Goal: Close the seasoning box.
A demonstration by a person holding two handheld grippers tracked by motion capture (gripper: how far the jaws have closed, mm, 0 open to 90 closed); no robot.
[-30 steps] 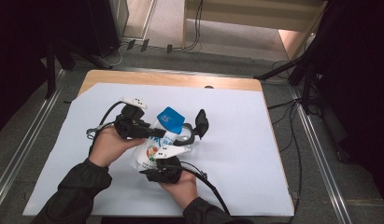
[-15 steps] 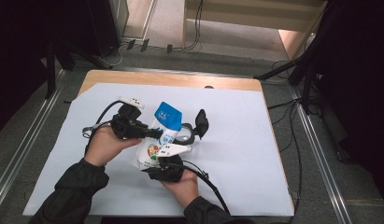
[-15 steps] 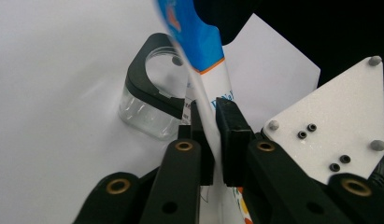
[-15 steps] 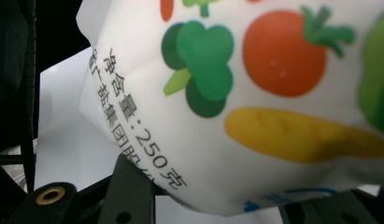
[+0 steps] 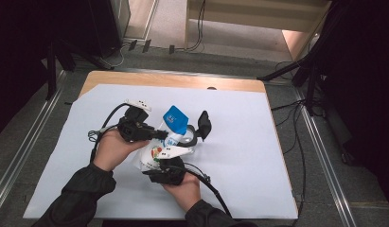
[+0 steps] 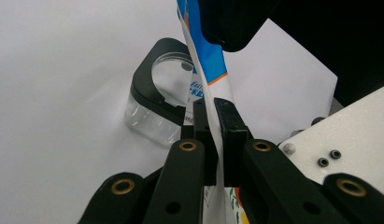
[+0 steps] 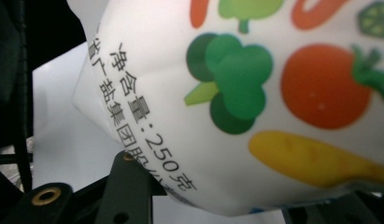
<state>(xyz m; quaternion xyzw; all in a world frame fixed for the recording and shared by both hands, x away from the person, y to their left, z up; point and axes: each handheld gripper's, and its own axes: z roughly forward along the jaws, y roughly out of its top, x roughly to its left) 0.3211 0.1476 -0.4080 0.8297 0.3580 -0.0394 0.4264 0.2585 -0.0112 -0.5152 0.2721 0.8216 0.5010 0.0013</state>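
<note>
Grippers both clamp the glossy printed pouch (image 5: 156, 153): left (image 6: 216, 122) its flat top, right (image 5: 164, 166) its plump base.

Sheet (image 5: 239, 156) on tabletop (image 5: 135, 79), covering most of it; bare strip of tabletop behind sheet. Pouch (image 5: 169, 137) near sheet's middle, between both tongs. Left tongs (image 5: 160, 134) left of pouch, clamped on its upper edge (image 6: 216, 121). Right tongs (image 5: 169, 158) before pouch, jaws at either side of its lower end (image 7: 255, 140). Jar (image 5: 188, 138) on sheet, just right of pouch, behind right tongs; lid (image 5: 204, 125) just right of jar.
</note>
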